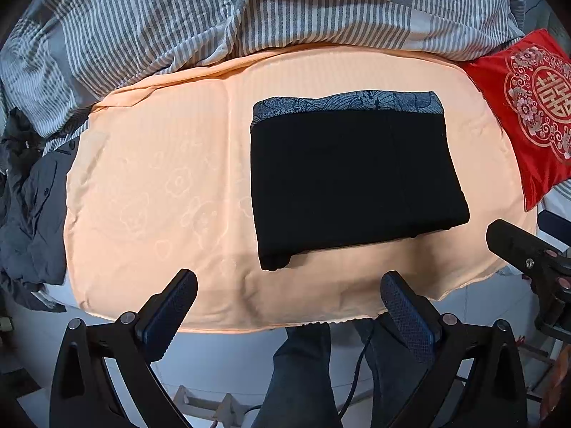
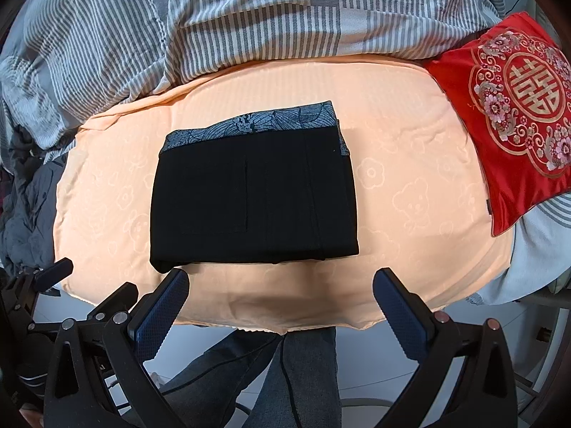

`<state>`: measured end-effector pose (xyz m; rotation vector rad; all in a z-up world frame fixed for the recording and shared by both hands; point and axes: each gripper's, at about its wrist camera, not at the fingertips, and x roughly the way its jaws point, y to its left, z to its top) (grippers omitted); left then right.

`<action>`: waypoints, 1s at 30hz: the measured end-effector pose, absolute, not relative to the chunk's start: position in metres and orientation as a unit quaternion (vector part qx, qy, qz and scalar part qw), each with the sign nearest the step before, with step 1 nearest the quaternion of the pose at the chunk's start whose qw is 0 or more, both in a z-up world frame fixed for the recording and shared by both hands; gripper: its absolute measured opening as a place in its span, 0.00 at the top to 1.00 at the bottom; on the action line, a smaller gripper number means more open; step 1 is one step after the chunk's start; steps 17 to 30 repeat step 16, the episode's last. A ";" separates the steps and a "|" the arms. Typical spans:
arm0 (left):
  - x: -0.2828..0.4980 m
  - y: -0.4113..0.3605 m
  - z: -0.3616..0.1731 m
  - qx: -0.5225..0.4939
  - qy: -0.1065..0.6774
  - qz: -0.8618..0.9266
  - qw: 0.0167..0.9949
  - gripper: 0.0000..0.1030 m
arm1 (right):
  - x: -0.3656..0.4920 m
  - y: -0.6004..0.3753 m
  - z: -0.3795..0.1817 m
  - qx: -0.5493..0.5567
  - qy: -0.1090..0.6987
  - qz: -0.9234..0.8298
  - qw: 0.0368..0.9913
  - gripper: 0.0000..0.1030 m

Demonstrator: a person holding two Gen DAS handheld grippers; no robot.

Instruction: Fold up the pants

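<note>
The black pants [image 1: 353,178] lie folded into a neat rectangle on the peach blanket [image 1: 160,185], with a blue-grey patterned band along their far edge. They also show in the right wrist view [image 2: 253,196]. My left gripper [image 1: 289,281] is open and empty, held above the blanket's near edge, short of the pants. My right gripper [image 2: 282,278] is open and empty, just in front of the pants' near edge. The right gripper also shows at the right edge of the left wrist view [image 1: 528,249].
A grey striped duvet [image 1: 249,10] is bunched behind the blanket. A red embroidered cushion [image 2: 514,107] lies at the right. Dark clothes [image 1: 32,207] are piled at the left. The person's legs [image 1: 310,367] stand below the bed edge.
</note>
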<state>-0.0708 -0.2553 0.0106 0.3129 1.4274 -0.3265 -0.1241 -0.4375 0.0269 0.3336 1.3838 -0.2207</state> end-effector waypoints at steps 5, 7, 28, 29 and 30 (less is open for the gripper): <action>-0.071 -0.255 0.010 0.142 0.648 -0.149 0.733 0.00 | -0.122 -0.435 0.028 0.147 0.634 -0.097 0.753 0.00; -0.070 -0.253 0.010 0.134 0.650 -0.149 0.733 0.00 | -0.121 -0.434 0.028 0.145 0.635 -0.096 0.753 0.00; -0.070 -0.249 0.013 0.123 0.648 -0.159 0.735 0.00 | -0.119 -0.435 0.028 0.143 0.637 -0.097 0.751 0.00; -0.070 -0.249 0.013 0.123 0.648 -0.159 0.735 0.00 | -0.119 -0.435 0.028 0.143 0.637 -0.097 0.751 0.00; -0.070 -0.249 0.013 0.123 0.648 -0.159 0.735 0.00 | -0.119 -0.435 0.028 0.143 0.637 -0.097 0.751 0.00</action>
